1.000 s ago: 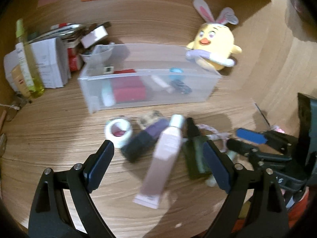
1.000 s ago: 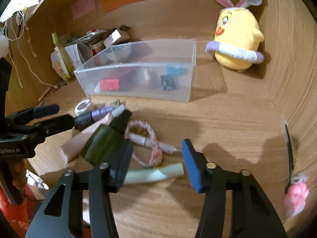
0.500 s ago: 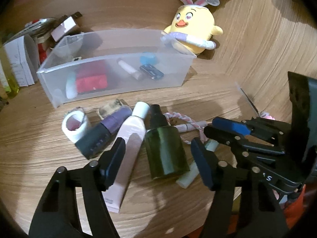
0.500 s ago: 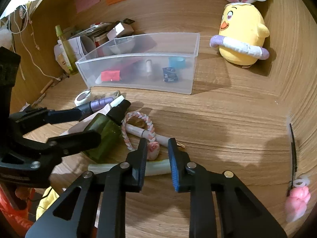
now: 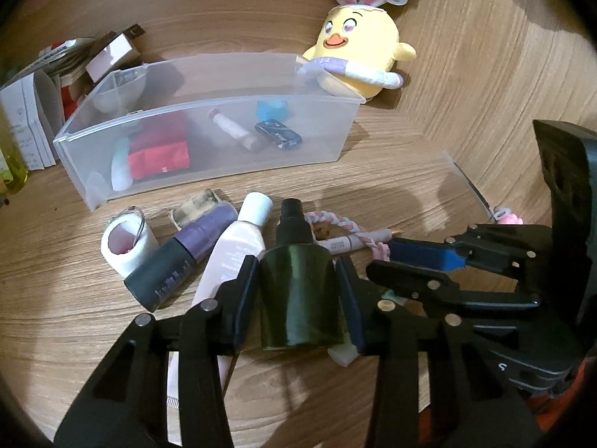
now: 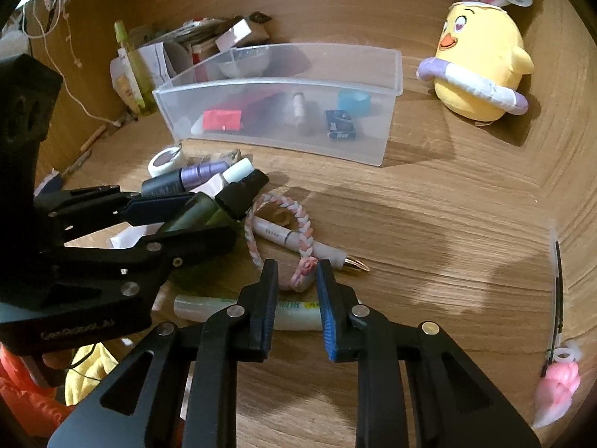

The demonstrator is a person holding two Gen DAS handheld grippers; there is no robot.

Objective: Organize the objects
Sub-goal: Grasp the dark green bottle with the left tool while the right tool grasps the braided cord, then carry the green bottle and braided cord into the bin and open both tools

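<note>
One bin (image 5: 209, 112), one plush chick (image 5: 358, 48)

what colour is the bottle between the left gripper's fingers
Dark green bottle with a black spray cap; clearest in the left wrist view.

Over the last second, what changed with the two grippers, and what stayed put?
The left gripper came down over the dark green bottle and is closing, pads at its sides. The right gripper narrowed around the pale green tube and the braided band's pink end. Clear bin, yellow plush and the other bottles lie as before.
</note>
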